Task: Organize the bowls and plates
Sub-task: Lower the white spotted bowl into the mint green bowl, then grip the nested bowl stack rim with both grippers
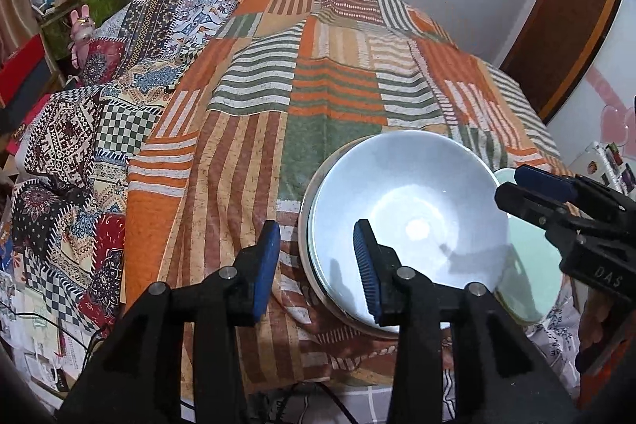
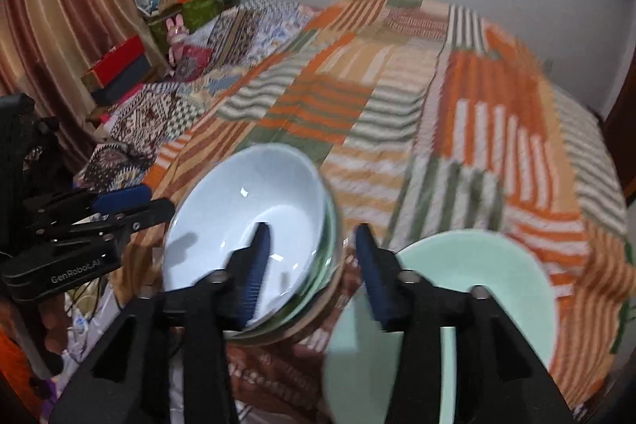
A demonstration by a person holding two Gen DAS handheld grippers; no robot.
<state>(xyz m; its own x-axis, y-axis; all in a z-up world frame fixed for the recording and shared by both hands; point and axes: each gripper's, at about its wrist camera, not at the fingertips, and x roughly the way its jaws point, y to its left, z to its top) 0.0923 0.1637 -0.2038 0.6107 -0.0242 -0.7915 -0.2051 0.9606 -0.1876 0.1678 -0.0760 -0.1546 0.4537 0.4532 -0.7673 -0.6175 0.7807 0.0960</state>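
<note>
Left gripper: jaws wide apart, holding nothing. Its right blue pad hangs over the near-left rim of the pale blue bowl; its left pad sits over the bedspread just beside the stack. Whether the right pad touches the rim cannot be told.

Right gripper: jaws also spread wide, nothing clamped. Its left pad lies over the right inside wall of the pale blue bowl; its right pad lies over the left rim of the mint green bowl. Contact cannot be told; this view is motion-blurred.

Containers: the pale blue bowl is upright, glossy, with only reflections and gripper shadows showing inside. It is nested on top of a stack; at least one greenish rim and a tan outer rim show beneath it. The mint green bowl sits upright just right of the stack, nothing visible in it.

Place: both sit on the bed near its front edge, toward the right corner, on the orange, green and cream striped patchwork bedspread.
</note>
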